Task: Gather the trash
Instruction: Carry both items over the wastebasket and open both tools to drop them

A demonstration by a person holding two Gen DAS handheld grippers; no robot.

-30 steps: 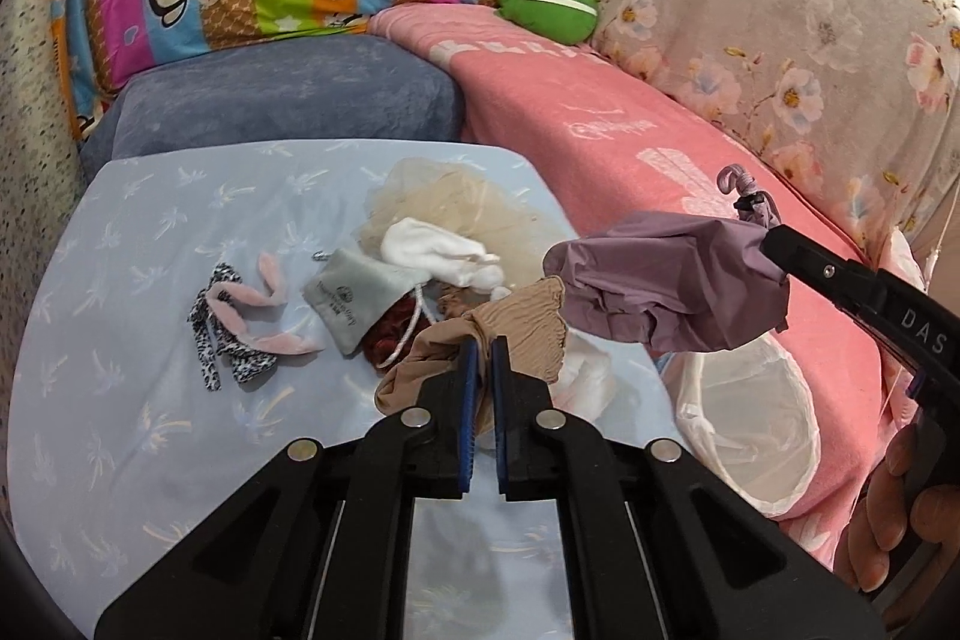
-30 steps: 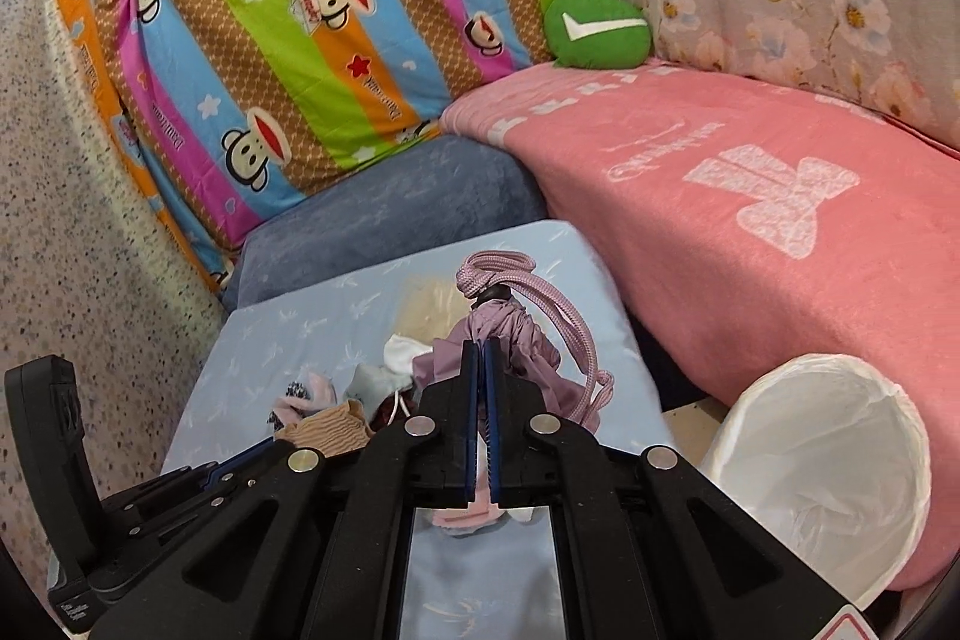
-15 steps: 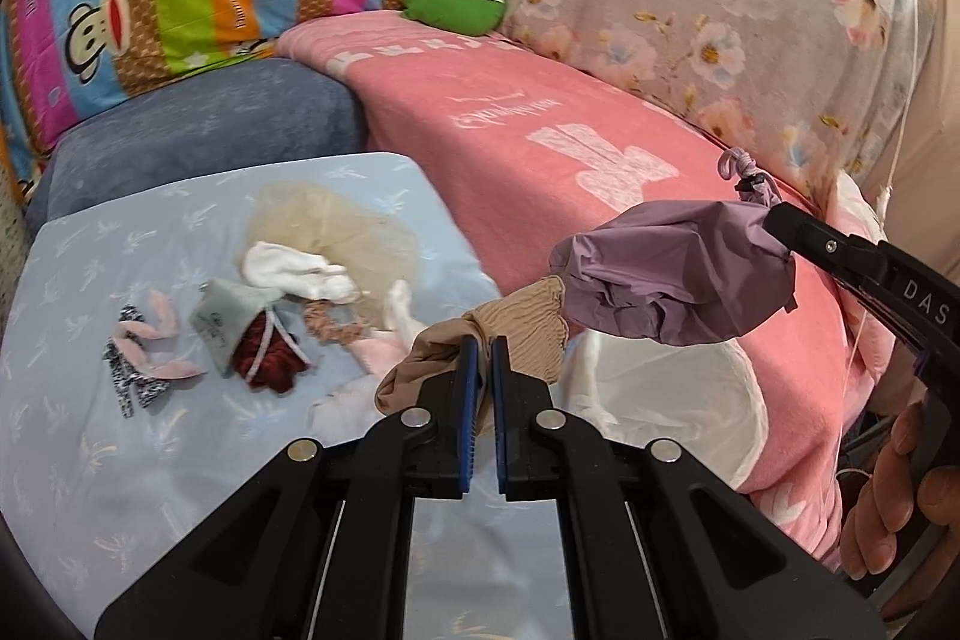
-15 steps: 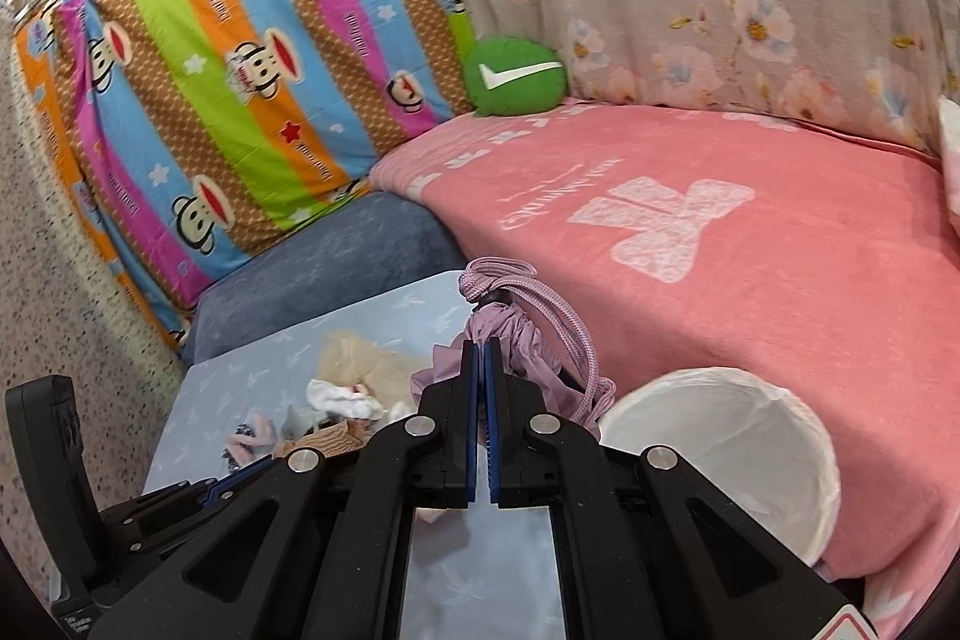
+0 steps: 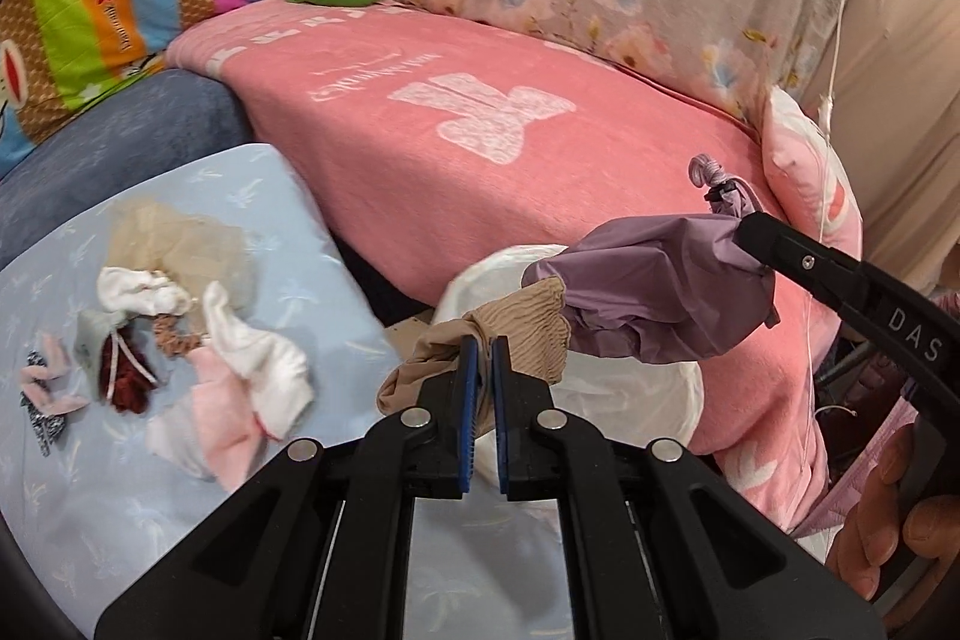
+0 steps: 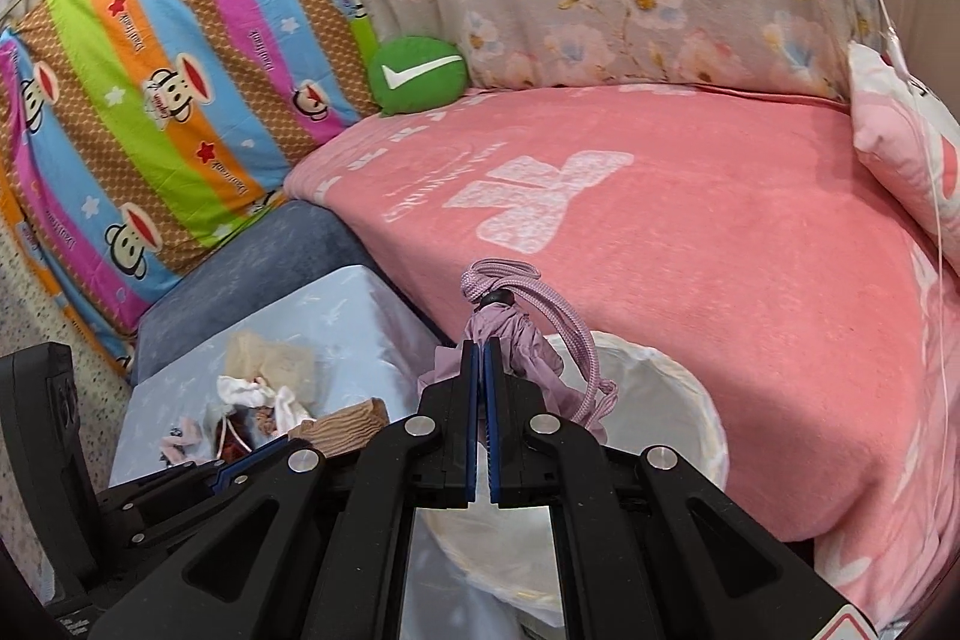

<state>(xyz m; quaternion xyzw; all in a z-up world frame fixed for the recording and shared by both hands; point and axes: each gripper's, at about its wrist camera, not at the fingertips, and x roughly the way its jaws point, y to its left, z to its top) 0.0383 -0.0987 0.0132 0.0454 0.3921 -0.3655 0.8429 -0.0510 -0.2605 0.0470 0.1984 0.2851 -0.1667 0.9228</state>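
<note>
My left gripper (image 5: 485, 349) is shut on a tan stocking (image 5: 516, 331) and holds it over the white-lined trash bin (image 5: 630, 388). My right gripper (image 6: 483, 349) is shut on a purple drawstring pouch (image 6: 528, 340), also above the bin (image 6: 666, 388). In the left wrist view the pouch (image 5: 660, 298) hangs from the right gripper's fingers (image 5: 780, 244), just right of the stocking. The stocking also shows in the right wrist view (image 6: 348, 424).
Several small items lie on the light blue table (image 5: 90, 520): white socks (image 5: 252, 346), a pink cloth (image 5: 222, 412), a beige mesh (image 5: 180, 238), a grey pouch with red contents (image 5: 114, 370). A pink-covered bed (image 5: 480, 118) stands behind the bin.
Both grippers have swung right from above the table to above the bin, carrying the stocking and the purple pouch. The table items now lie to the left.
</note>
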